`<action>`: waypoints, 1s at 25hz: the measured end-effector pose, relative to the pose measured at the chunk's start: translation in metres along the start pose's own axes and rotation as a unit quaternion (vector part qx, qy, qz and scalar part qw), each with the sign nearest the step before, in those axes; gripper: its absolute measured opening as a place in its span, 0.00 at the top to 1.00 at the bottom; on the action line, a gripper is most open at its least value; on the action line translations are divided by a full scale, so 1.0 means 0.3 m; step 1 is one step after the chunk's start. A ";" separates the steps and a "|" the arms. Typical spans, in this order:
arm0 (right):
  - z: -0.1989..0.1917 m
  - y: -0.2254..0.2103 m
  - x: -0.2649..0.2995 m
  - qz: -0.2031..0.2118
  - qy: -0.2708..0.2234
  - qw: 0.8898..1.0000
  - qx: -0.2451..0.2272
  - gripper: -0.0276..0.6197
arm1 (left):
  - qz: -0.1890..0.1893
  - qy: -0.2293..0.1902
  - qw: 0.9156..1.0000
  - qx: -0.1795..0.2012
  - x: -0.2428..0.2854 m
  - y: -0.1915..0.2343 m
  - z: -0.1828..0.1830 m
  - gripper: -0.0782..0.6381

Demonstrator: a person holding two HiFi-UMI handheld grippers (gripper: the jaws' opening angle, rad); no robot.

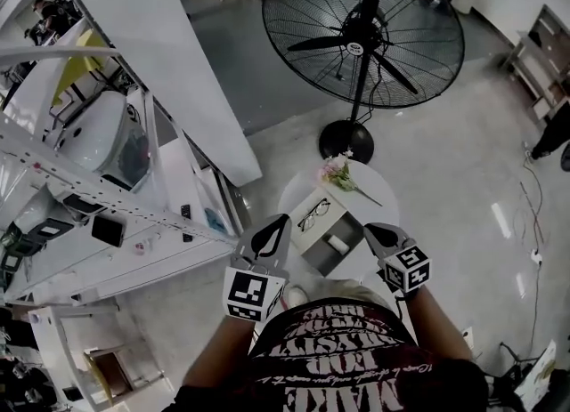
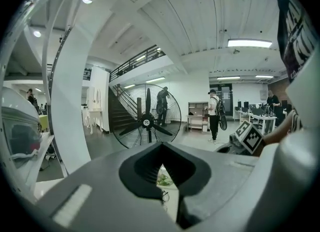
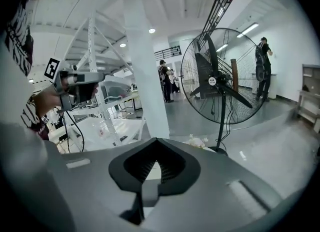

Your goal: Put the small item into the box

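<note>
Round white bench point(image 1: 385, 181), seen from the head view. The small white item point(image 1: 338, 243) lies inside the open grey rectangular box point(image 1: 321, 257), which stands at the bench's near edge. So I judge the placing done.

The left hand-held gripper point(image 1: 279, 222) and the right hand-held gripper point(image 1: 371, 230) hang above that near edge, clear of the box. Each has its jaws closed on nothing.

Handling, as I judge it: the item looks light and compact, but it is too small for me to tell its material or stiffness. Should I need to reseat it, I would pinch its short sides with the pad tips only, coming from above to clear the box walls.

Count:
- one small item
- one box
- one pair of dark-framed glasses point(image 1: 313, 214) on a cream panel touching the box
- one spray of pale flowers point(image 1: 337, 173) toward the far edge
- two grippers
</note>
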State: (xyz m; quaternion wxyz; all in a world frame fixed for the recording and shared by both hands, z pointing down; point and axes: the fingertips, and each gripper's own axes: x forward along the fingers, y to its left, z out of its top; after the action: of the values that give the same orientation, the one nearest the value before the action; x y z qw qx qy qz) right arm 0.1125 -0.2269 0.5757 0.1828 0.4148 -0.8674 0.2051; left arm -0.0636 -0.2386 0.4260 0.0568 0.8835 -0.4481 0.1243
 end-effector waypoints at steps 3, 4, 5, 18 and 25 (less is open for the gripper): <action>0.070 0.033 -0.056 -0.007 -0.023 1.000 -0.011 0.91 | -0.006 -0.002 1.000 -0.002 -0.008 -0.001 0.001 0.89; 0.093 0.045 -0.072 -0.010 -0.031 0.999 -0.016 0.91 | -0.008 -0.001 1.000 -0.003 -0.010 0.000 -0.001 0.89; 0.116 0.057 -0.088 -0.012 -0.038 0.999 -0.021 0.91 | -0.011 0.001 1.000 -0.002 -0.011 0.000 -0.005 0.89; 0.341 0.212 -0.218 -0.016 -0.109 0.992 -0.056 0.91 | -0.039 -0.007 0.999 0.010 -0.061 0.005 -0.007 0.89; 0.351 0.265 -0.201 -0.009 -0.113 0.992 -0.047 0.91 | -0.026 -0.022 0.999 0.010 -0.097 0.059 0.025 0.89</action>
State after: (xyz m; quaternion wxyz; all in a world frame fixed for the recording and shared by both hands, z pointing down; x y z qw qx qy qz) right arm 0.0692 -0.1959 0.4407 0.1045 0.4344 -0.8873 0.1140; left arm -0.0931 -0.2279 0.4107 0.0409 0.8977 -0.4252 0.1078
